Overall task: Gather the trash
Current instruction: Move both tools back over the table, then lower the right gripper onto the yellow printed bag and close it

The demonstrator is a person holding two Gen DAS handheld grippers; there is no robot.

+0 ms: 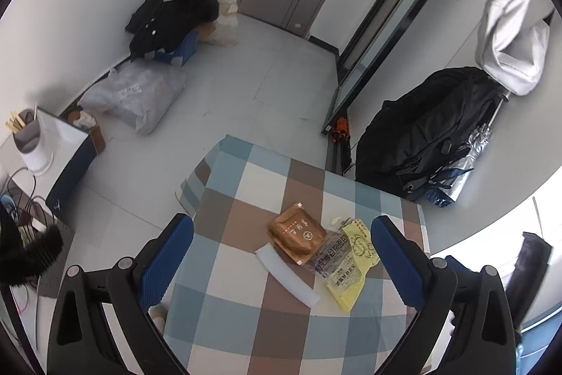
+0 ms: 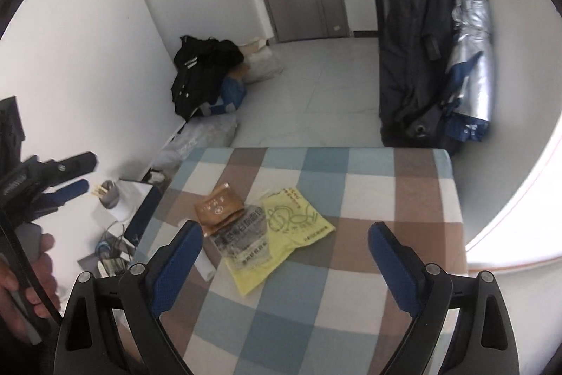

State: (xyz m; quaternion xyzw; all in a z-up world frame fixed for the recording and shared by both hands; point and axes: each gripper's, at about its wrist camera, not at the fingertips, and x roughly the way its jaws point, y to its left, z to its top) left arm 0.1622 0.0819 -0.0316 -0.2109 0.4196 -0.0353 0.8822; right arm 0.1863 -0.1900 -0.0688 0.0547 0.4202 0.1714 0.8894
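Trash lies in a small heap on the checked tablecloth (image 1: 246, 311): a brown packet (image 1: 296, 232), a clear printed wrapper (image 1: 333, 260), a yellow bag (image 1: 354, 269) and a white strip (image 1: 286, 275). My left gripper (image 1: 281, 255) is open and empty, held above the table with the heap between its fingers in the view. In the right wrist view the brown packet (image 2: 218, 207), clear wrapper (image 2: 242, 243), yellow bag (image 2: 288, 227) and white strip (image 2: 205, 264) lie ahead of my open, empty right gripper (image 2: 284, 255). The left gripper (image 2: 66, 178) shows at the far left.
The table (image 2: 421, 199) ends at its far edge near a black bag (image 1: 421, 132) and a silver umbrella (image 2: 472, 58). On the floor lie dark clothes on a blue box (image 1: 168, 20) and a plastic bag (image 1: 133, 94). A side surface holds a white chopstick holder (image 1: 30, 139).
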